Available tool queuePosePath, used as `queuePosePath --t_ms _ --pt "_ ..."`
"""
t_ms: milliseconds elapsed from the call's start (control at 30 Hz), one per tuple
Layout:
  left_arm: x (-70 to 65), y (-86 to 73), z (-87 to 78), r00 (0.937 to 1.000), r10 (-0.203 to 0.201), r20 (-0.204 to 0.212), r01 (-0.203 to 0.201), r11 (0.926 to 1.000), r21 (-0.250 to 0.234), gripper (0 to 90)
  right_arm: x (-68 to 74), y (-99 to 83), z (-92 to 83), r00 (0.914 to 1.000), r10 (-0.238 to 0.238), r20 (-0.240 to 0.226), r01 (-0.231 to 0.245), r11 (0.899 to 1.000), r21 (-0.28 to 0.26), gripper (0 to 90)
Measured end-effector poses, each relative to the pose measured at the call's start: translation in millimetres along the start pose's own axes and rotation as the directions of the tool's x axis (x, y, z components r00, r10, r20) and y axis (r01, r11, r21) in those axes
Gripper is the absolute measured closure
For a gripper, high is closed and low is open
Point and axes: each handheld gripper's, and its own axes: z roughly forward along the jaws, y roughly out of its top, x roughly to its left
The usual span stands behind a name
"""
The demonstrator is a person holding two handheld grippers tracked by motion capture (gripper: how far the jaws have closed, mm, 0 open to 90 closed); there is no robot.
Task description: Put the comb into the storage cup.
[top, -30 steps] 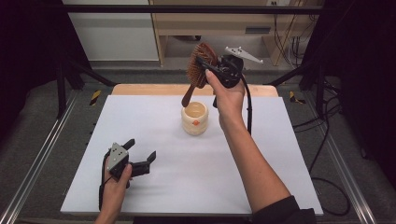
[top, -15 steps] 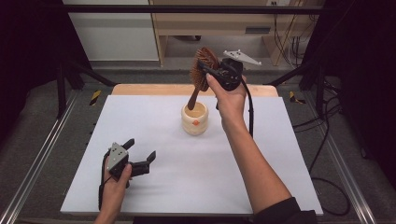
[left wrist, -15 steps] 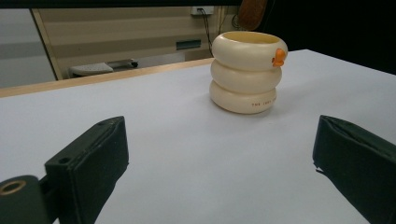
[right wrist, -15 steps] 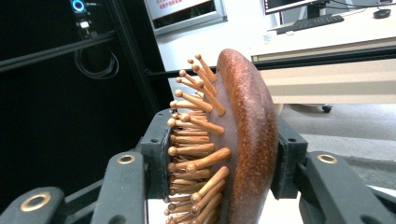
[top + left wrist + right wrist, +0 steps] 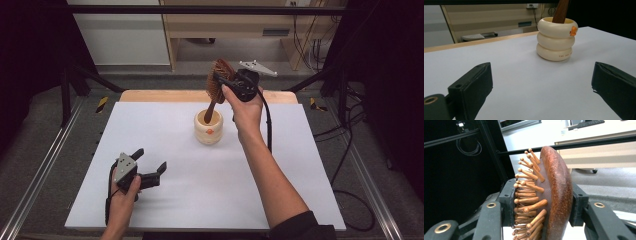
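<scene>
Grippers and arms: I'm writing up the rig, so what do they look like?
Both grippers, left and right, are black with two blocky padded jaws, brass-coloured rivets, a grey three-cornered plate on top and a trailing black cable. The right arm wears a dark sleeve pushed up near the elbow.

White table [image 5: 210, 200] with wooden far edge, cream ringed cup [image 5: 208, 127] standing near the back

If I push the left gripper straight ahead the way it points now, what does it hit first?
Probably the cream ringed cup, slightly right of centre ahead of the open left gripper; bare white table lies between. Depth is uncertain.
</scene>
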Motion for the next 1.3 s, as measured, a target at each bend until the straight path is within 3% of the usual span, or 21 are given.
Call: queuePosePath --t_ms 333,1300 --pt "0.2 0.0 -0.4 1.0000 0.003 0.000 -0.003 1.0000 0.002 3.4 -1.4 -9.7 5.4 0.9998 -0.018 0.011 0.018 1.000 0.019 51.0" --pt "0.3 -0.1 -0.5 1.0000 0.004 0.004 -0.004 1.0000 0.001 2.9 -5.3 -30.3 15.1 0.9999 -0.003 0.014 0.003 0.999 0.047 50.7"
